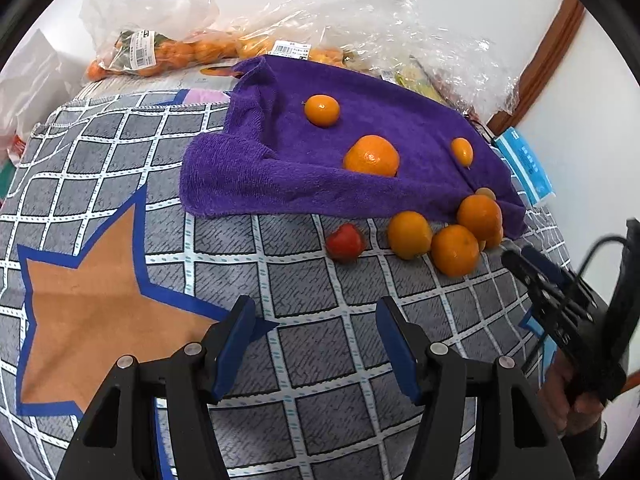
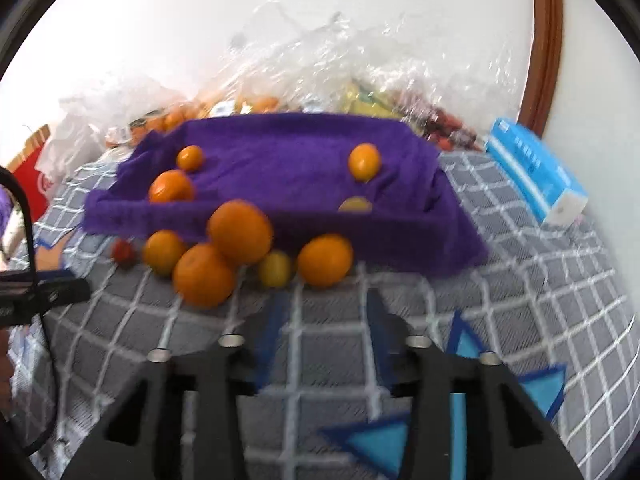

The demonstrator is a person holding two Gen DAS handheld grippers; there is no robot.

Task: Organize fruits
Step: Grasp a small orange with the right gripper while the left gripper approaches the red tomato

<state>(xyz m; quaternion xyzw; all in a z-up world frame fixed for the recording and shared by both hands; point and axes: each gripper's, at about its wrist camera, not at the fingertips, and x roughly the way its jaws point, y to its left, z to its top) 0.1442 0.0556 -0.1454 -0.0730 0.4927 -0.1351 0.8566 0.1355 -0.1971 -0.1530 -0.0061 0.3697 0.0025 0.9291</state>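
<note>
Left gripper: its blue-padded fingers are standing wide apart over the checked grey cloth, gripping nothing; an orange star print is lying just to its left.

Right gripper: its jaws are also gaping, with nothing between them, though this view is blurred. In the left wrist view it is showing as a dark tool coming in from the right, its tip near the fruit pile.

Purple towel: it is lying ahead of both grippers, rumpled, with its near edge raised in a fold and its long side running across the left gripper's line of sight.

Fruit on the towel: a small orange is sitting farthest back, a larger mandarin nearer and half tucked behind the fold, and an oval kumquat off to the right, its long axis running roughly away from the left gripper.

Fruit pile: several oranges are bunching together directly ahead of the right gripper, touching one another at the towel's near edge. One orange is sitting just ahead of the jaws, with a small yellowish fruit beside it.

Red fruit: it is sitting alone on the cloth, ahead of the left gripper and left of the pile.

Behind the towel: clear plastic bags holding more oranges are lying against the wall.

Blue packet: it is lying far right of the towel, its long axis angling away from the right gripper.
</note>
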